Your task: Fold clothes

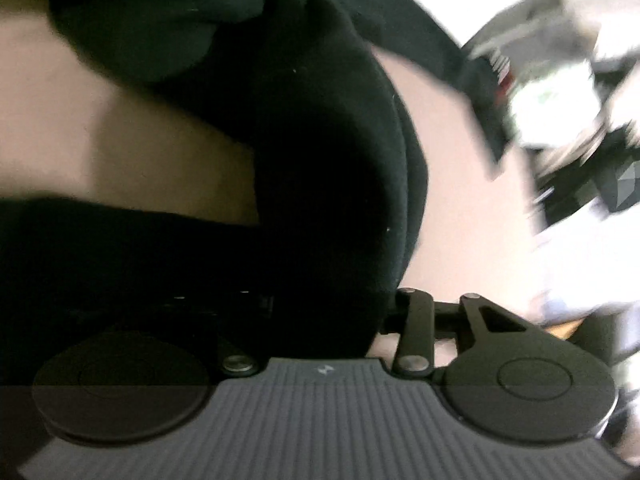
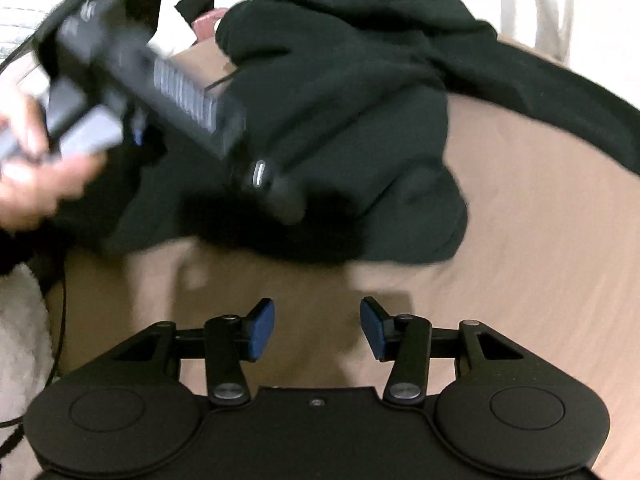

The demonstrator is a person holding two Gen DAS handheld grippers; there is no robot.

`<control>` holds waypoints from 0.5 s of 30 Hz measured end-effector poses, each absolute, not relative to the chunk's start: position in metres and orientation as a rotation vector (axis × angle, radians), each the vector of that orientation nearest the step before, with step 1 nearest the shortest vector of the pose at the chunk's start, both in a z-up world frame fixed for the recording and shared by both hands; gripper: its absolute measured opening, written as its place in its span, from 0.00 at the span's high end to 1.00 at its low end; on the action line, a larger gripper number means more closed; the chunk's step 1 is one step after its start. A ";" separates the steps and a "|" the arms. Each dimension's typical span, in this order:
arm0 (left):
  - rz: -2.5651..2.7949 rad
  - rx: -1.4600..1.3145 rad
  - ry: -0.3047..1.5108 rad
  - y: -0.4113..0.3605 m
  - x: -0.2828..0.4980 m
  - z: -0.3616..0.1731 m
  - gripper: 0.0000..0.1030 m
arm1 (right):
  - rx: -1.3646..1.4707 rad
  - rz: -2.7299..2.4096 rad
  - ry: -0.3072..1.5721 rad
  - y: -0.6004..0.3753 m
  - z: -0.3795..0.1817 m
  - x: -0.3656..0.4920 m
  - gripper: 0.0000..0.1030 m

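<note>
Right tool point(image 2: 317, 329) stood with blue pads apart, nothing between, above tan bed sheet point(image 2: 520, 240). No legible writing. Dark green garment point(image 2: 340, 100), crumpled, lay ahead of it; left tool point(image 1: 320, 308) buried in garment point(image 1: 312, 184), grip unclear.

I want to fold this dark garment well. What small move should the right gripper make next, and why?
Probably move the right gripper forward to the near edge of the dark garment and close on it. Its jaws stand open over bare tan sheet, holding nothing, while the left gripper is already down in the cloth.
</note>
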State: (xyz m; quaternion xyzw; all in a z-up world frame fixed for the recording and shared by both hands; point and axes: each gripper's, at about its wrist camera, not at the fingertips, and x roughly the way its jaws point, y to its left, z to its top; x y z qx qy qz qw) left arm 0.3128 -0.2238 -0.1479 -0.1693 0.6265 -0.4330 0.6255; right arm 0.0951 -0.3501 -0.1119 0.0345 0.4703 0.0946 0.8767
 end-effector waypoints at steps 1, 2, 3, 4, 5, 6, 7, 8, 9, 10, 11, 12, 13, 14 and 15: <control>-1.010 -0.482 1.444 -0.218 0.317 -0.148 0.61 | 0.060 0.224 0.975 -0.345 -0.110 0.091 0.48; -1.029 -0.560 1.435 -0.214 0.320 -0.146 0.63 | 0.047 0.253 0.967 -0.339 -0.107 0.086 0.48; -1.054 -0.635 1.417 -0.212 0.322 -0.143 0.63 | 0.028 0.284 0.958 -0.333 -0.103 0.082 0.48; -1.084 -0.707 1.397 -0.213 0.321 -0.139 0.63 | 0.009 0.315 0.948 -0.327 -0.099 0.078 0.47; -1.116 -0.781 1.382 -0.215 0.320 -0.135 0.63 | -0.002 0.339 0.942 -0.323 -0.095 0.076 0.45; -1.150 -0.861 1.371 -0.220 0.317 -0.129 0.61 | 0.000 0.359 0.934 -0.321 -0.091 0.074 0.44; -1.174 -0.921 1.366 -0.226 0.313 -0.125 0.47 | 0.022 0.373 0.928 -0.320 -0.088 0.073 0.43; -1.184 -0.955 1.363 -0.234 0.309 -0.121 0.35 | 0.045 0.386 0.922 -0.320 -0.085 0.072 0.42; -1.191 -0.960 1.363 -0.244 0.305 -0.117 0.31 | 0.078 0.392 0.914 -0.322 -0.083 0.074 0.42; -1.201 -0.937 1.364 -0.253 0.301 -0.113 0.24 | 0.115 0.393 0.905 -0.324 -0.083 0.075 0.41; -1.207 -0.898 1.369 -0.260 0.299 -0.110 0.20 | 0.158 0.385 0.895 -0.328 -0.081 0.076 0.39; -1.206 -0.860 1.377 -0.264 0.297 -0.106 0.20 | 0.193 0.369 0.887 -0.333 -0.081 0.079 0.39; -1.203 -0.839 1.383 -0.264 0.296 -0.104 0.20 | 0.229 0.348 0.880 -0.338 -0.080 0.080 0.37; -1.202 -0.829 1.389 -0.264 0.295 -0.104 0.20 | 0.266 0.327 0.872 -0.343 -0.080 0.082 0.37; -1.203 -0.829 1.392 -0.262 0.294 -0.104 0.20 | 0.302 0.305 0.865 -0.349 -0.080 0.083 0.37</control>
